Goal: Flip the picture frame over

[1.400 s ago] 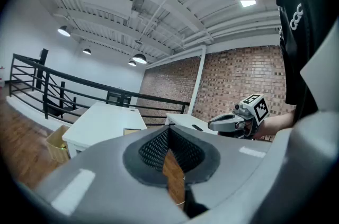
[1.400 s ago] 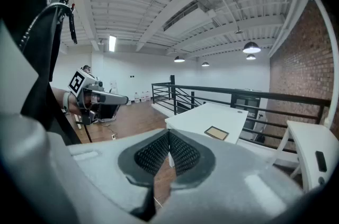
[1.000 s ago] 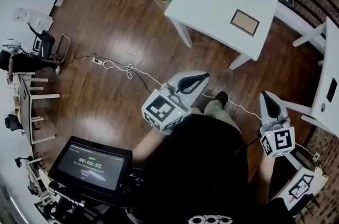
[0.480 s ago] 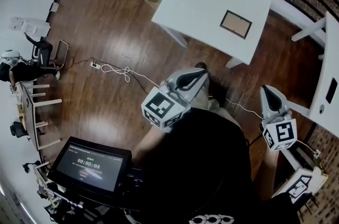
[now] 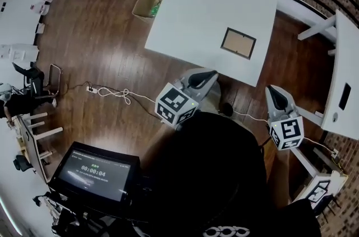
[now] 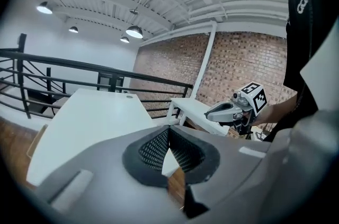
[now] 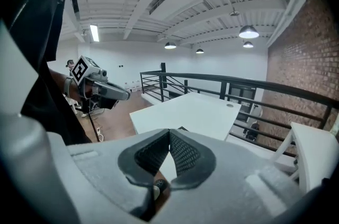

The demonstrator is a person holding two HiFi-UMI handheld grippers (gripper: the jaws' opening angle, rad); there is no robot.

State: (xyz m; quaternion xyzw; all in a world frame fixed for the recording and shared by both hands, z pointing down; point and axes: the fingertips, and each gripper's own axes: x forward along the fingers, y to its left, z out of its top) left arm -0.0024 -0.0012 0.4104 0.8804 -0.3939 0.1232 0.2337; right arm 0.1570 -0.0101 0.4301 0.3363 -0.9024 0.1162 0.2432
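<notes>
Jaws pressed together on both tools, nothing between them. Left hand-held gripper [image 5: 206, 75] and right hand-held gripper [image 5: 273, 91] sit just short of the desk [image 5: 190, 12], pointing toward it. Picture frame [image 5: 238, 43] lies flat close to the desk's near edge, beyond both tips. My worry is that it sits flush on a smooth top, so jaws opened late would only shove it. A nudge toward me could tip it off that edge.
</notes>
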